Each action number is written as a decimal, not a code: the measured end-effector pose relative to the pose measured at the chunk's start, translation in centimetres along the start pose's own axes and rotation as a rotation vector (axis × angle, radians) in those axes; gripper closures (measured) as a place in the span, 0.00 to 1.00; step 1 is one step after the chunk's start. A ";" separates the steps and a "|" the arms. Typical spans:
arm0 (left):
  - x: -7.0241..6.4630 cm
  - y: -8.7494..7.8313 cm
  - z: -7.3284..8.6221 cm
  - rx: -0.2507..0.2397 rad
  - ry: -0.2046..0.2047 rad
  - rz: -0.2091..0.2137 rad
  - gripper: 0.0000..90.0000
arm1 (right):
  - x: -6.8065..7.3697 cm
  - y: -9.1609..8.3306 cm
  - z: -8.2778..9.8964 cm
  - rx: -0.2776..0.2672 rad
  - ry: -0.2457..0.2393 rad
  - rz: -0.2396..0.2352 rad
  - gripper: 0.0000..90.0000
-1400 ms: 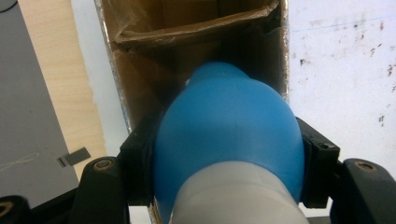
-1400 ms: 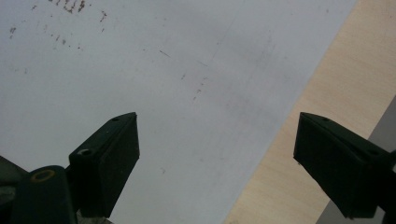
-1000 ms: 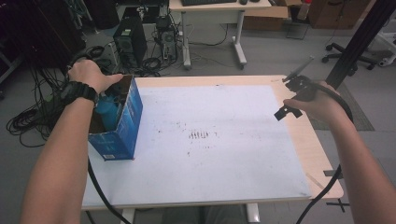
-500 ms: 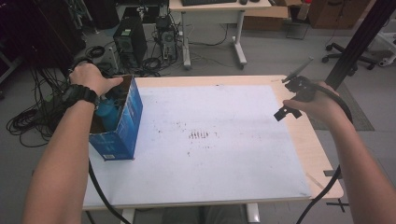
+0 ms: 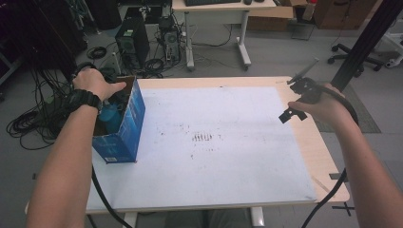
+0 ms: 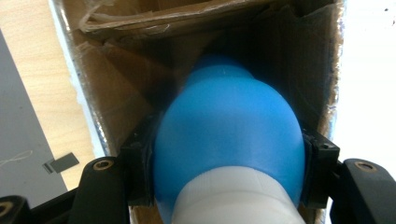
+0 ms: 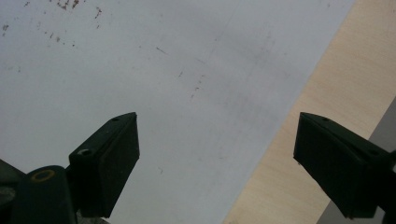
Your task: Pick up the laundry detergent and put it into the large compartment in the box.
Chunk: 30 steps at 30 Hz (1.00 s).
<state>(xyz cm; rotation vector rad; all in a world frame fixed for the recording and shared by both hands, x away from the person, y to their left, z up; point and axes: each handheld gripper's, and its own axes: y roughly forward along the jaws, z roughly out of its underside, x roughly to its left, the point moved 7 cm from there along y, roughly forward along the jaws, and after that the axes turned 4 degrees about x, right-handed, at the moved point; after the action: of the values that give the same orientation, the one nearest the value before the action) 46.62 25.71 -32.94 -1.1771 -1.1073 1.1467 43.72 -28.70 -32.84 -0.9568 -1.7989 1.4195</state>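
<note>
High view: print on blue box too small to read.

The smooth, softly matt blue plastic bulb with a white ribbed collar sits inside a raw brown corrugated cardboard box with a glossy blue printed outside (torn, fibrous flap edges), on a matt white speckled sheet over a pale wooden tabletop.

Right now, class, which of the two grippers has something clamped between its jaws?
The left gripper, down inside the blue cardboard box, is shut on a blue bulb-shaped object. The right gripper hangs open over the white table sheet.
</note>
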 end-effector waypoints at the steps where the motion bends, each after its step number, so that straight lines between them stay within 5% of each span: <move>1: 0.0 0.1 0.0 0.000 -0.001 0.001 0.42 | 0.0 0.0 0.0 0.001 -0.001 0.001 0.16; 30: 0.5 2.2 -0.4 0.019 -0.006 0.009 0.42 | 0.1 0.5 -0.3 0.013 -0.001 0.000 0.16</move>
<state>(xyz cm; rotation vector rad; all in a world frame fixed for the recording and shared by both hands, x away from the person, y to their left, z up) 46.89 26.25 -35.13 -1.1652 -1.0943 1.1661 44.00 -28.45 -33.27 -0.9501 -1.7879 1.4300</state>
